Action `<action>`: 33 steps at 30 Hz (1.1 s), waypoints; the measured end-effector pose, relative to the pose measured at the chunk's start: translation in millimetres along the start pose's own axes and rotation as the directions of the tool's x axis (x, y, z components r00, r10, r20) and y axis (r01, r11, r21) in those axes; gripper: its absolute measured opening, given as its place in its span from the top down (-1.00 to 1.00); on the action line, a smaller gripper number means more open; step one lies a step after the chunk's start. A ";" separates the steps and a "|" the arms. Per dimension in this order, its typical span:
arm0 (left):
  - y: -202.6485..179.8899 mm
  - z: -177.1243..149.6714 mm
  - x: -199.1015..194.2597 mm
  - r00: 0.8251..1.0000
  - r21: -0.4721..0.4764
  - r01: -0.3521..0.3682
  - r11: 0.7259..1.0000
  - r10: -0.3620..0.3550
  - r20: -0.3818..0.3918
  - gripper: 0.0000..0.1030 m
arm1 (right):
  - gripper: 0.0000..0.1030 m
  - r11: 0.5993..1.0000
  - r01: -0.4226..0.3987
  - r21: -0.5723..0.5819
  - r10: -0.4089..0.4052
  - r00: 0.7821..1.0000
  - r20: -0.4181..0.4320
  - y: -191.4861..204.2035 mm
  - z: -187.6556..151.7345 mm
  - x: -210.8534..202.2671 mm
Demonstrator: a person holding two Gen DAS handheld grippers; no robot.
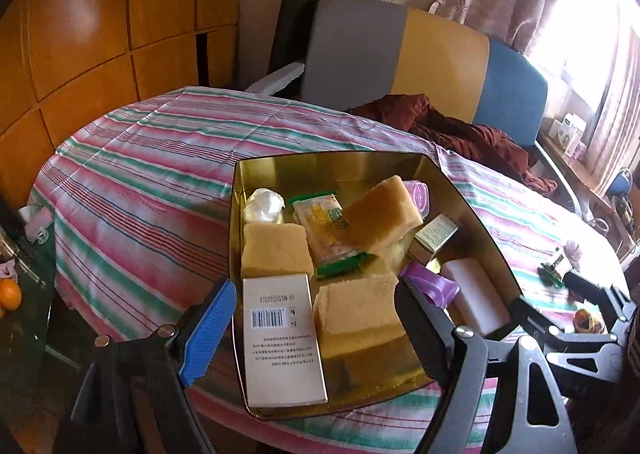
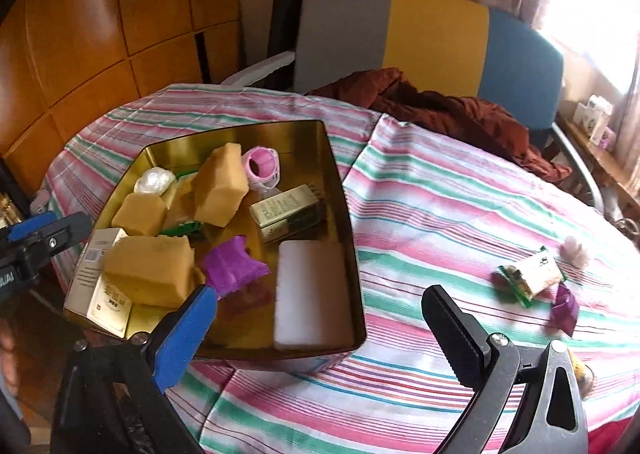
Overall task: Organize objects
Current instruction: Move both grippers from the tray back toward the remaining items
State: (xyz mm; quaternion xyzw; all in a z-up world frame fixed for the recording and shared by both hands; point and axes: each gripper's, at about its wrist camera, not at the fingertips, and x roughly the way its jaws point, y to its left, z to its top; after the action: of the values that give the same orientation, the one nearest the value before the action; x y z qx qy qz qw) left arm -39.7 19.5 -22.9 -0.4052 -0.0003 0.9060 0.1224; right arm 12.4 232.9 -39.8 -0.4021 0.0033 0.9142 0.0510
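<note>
— Both tongs are standing wide and empty: the left gripper (image 1: pixel 316 318) is hovering over the gold tin (image 2: pixel 352 213), the right gripper (image 2: pixel 320 330) is hanging just beside it.

— The snack packet (image 2: pixel 528 274) and the purple wrapper (image 2: pixel 565 308) are lying loose on the striped tablecloth (image 2: pixel 440 193), well apart from the tin. I'd be coming down on the packet's middle, squeezing gently.

— The tin is already holding yellow sponges (image 2: pixel 150 270), a white block (image 2: pixel 310 294), small boxes (image 2: pixel 288 211) and a pink roll (image 2: pixel 262 165).
</note>
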 end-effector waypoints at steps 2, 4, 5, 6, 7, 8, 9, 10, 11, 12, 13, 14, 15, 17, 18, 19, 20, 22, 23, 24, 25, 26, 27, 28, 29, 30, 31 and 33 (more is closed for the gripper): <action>-3.0 -2.7 -1.1 1.000 0.008 -0.006 1.000 0.006 -0.001 -0.61 | -0.99 1.000 0.018 -0.012 -0.018 1.000 0.018 1.5 -0.4 -3.5; -6.9 -4.6 -3.0 1.000 0.022 -0.007 1.000 0.007 0.004 -0.61 | -0.99 0.999 0.023 -0.023 -0.023 0.999 0.028 3.8 -0.3 -6.8; -8.9 -5.4 -4.2 1.000 0.030 -0.011 0.999 0.011 0.009 -0.61 | -0.99 0.999 0.023 -0.026 -0.022 0.999 0.031 4.7 -0.1 -8.0; -11.5 -6.2 -6.0 1.000 0.043 -0.014 0.999 0.013 0.014 -0.61 | -0.99 0.999 0.023 -0.029 -0.022 0.999 0.035 5.9 0.1 -9.2; -13.0 -7.1 -7.1 1.000 0.049 -0.015 0.999 0.014 0.017 -0.61 | -0.99 0.999 0.021 -0.032 -0.020 0.999 0.036 7.0 0.4 -10.1; -14.6 -7.4 -8.1 1.000 0.056 -0.015 0.998 0.014 0.020 -0.61 | -0.99 0.999 0.019 -0.034 -0.018 0.999 0.038 7.7 0.4 -11.2; -16.3 -7.9 -9.2 1.000 0.062 -0.013 0.998 0.012 0.021 -0.61 | -0.99 0.999 0.018 -0.035 -0.017 0.999 0.041 8.0 0.5 -12.3; -17.5 -8.5 -10.0 1.000 0.066 -0.012 0.998 0.011 0.021 -0.61 | -0.99 0.999 0.017 -0.034 -0.016 0.999 0.042 8.3 0.5 -13.1; -18.6 -8.9 -10.4 1.000 0.070 -0.011 0.997 0.010 0.020 -0.61 | -0.99 0.999 0.016 -0.032 -0.015 0.999 0.044 8.4 0.2 -14.3; -19.9 -9.4 -11.0 1.000 0.075 -0.009 0.997 0.008 0.019 -0.61 | -0.99 0.999 0.017 -0.031 -0.016 0.999 0.046 8.1 0.0 -15.3; -20.5 -9.9 -11.1 1.000 0.077 -0.008 0.997 0.007 0.018 -0.61 | -0.99 0.999 0.017 -0.029 -0.016 0.999 0.047 7.6 -0.2 -16.4; -21.8 -10.5 -11.2 1.000 0.082 -0.009 0.997 0.007 0.016 -0.61 | -0.99 0.999 0.017 -0.028 -0.015 0.999 0.049 7.6 -0.4 -17.3; -22.7 -10.9 -11.2 1.000 0.085 -0.009 0.996 0.007 0.015 -0.61 | -0.99 0.999 0.017 -0.027 -0.015 0.999 0.051 7.2 -0.2 -18.4; -24.8 -12.0 -11.7 1.000 0.091 -0.005 0.996 0.004 0.013 -0.61 | -0.99 1.000 0.019 -0.025 -0.017 0.998 0.057 6.0 0.0 -20.6; -25.9 -12.5 -11.9 1.000 0.095 -0.003 0.995 0.002 0.012 -0.61 | -0.99 1.000 0.020 -0.025 -0.018 0.998 0.061 5.2 0.0 -21.9; -26.5 -13.4 -12.0 1.000 0.099 -0.003 0.995 0.001 0.012 -0.61 | -0.99 0.999 0.022 -0.024 -0.020 0.998 0.064 4.0 0.1 -23.2; -28.1 -14.1 -12.1 1.000 0.105 -0.002 0.994 0.001 0.010 -0.61 | -0.99 0.999 0.024 -0.022 -0.023 0.997 0.067 2.9 0.2 -24.1; -30.5 -14.9 -12.3 1.000 0.113 0.001 0.994 -0.002 0.007 -0.61 | -0.99 0.999 0.033 -0.022 -0.031 0.997 0.071 0.5 0.1 -25.1; -32.5 -15.5 -12.5 1.000 0.119 0.004 0.993 -0.005 0.006 -0.61 | -0.99 0.999 0.041 -0.023 -0.039 0.996 0.074 -0.8 0.1 -25.5; -34.0 -16.1 -12.7 1.000 0.125 0.006 0.992 -0.007 0.005 -0.61 | -0.99 0.999 0.050 -0.023 -0.048 0.996 0.078 -2.6 0.1 -25.9; -35.1 -16.1 -12.5 1.000 0.129 0.007 0.992 -0.007 0.005 -0.61 | -0.99 0.998 0.055 -0.022 -0.053 0.995 0.081 -5.0 -0.2 -26.3; -37.8 -16.8 -12.5 1.000 0.141 0.007 0.990 -0.008 0.004 -0.61 | -0.99 0.998 0.062 -0.022 -0.060 0.995 0.084 -7.2 -0.2 -26.4; -39.2 -17.5 -12.2 1.000 0.148 0.007 0.989 -0.008 0.003 -0.61 | -0.99 0.997 0.068 -0.022 -0.066 0.994 0.085 -9.6 -0.6 -26.5; -41.0 -18.0 -11.6 1.000 0.155 0.008 0.988 -0.008 0.001 -0.61 | -0.99 0.997 0.074 -0.021 -0.072 0.994 0.085 -13.1 -0.7 -26.2; -43.2 -18.7 -11.0 1.000 0.162 0.012 0.987 -0.011 -0.004 -0.61 | -0.99 0.997 0.078 -0.016 -0.077 0.993 0.085 -16.7 -0.9 -26.0; -44.8 -19.2 -10.6 1.000 0.167 0.017 0.986 -0.015 -0.008 -0.61 | -0.99 0.997 0.081 -0.005 -0.080 0.993 0.087 -21.7 -1.1 -26.2; -45.7 -19.4 -10.3 1.000 0.170 0.019 0.985 -0.018 -0.011 -0.61 | -0.99 0.997 0.083 0.007 -0.083 0.993 0.088 -27.4 -1.5 -26.7; -48.6 -20.3 -10.0 1.000 0.181 0.023 0.983 -0.020 -0.015 -0.61 | -0.99 0.995 0.094 0.021 -0.096 0.991 0.092 -38.2 -1.8 -27.6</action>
State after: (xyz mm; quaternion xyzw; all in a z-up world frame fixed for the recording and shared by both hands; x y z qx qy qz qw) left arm -7.6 62.4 -24.3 -0.3981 0.0786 0.8983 0.1687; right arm 35.9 268.3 -19.4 -0.3586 -0.0105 0.9283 0.0981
